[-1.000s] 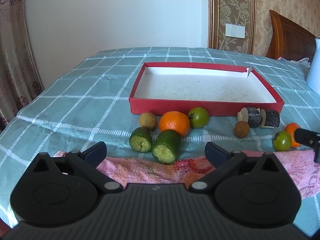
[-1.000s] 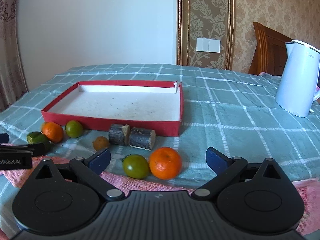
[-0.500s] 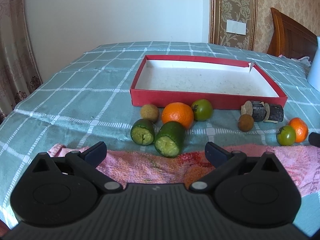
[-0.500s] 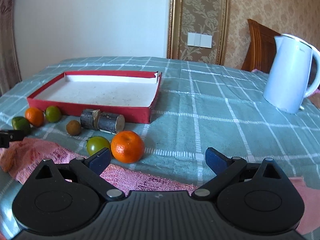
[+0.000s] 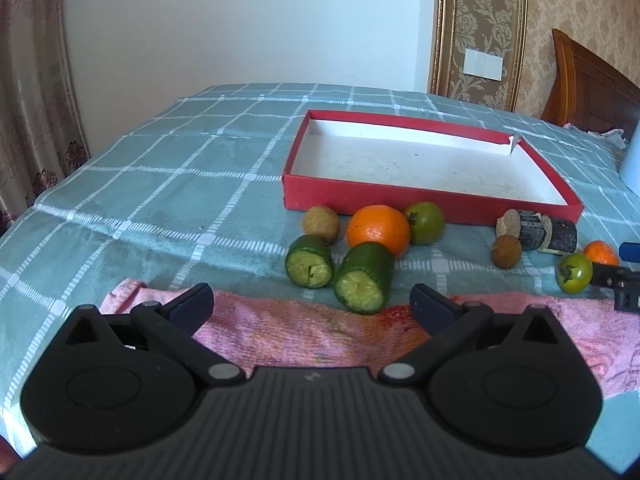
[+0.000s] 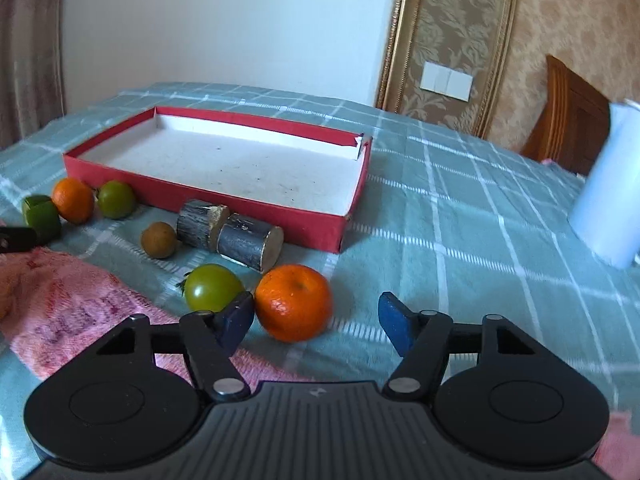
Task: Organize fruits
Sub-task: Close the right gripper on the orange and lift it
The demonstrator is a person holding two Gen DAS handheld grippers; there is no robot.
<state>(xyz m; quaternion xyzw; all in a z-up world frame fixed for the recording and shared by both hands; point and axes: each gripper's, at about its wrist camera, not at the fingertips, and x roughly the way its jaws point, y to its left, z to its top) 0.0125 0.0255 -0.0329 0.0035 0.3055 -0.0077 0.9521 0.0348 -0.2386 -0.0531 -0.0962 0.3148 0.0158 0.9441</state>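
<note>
An empty red tray [image 5: 424, 204] [image 6: 200, 200] lies on the checked cloth. In front of it lie two cucumber pieces [image 5: 362, 278], an orange [image 5: 378, 230], a green tomato [image 5: 426, 222] and a brown fruit [image 5: 320, 224]. My left gripper [image 5: 312, 306] is open just short of the cucumber pieces. My right gripper [image 6: 316, 318] is open, its jaws partly closed in around a second orange [image 6: 294, 302], next to a second green tomato [image 6: 212, 288]. Two sugarcane pieces [image 6: 230, 234] and a small brown fruit [image 6: 158, 240] lie behind.
A pink towel [image 5: 320, 332] [image 6: 68, 312] lies along the near edge under both grippers. A white kettle [image 6: 608, 196] stands at the right. A wooden headboard [image 5: 588, 80] and a wall stand behind the table.
My right gripper moved forward and left onto the orange, and its jaws narrowed. My left gripper turned slightly and shifted a little nearer the cucumbers.
</note>
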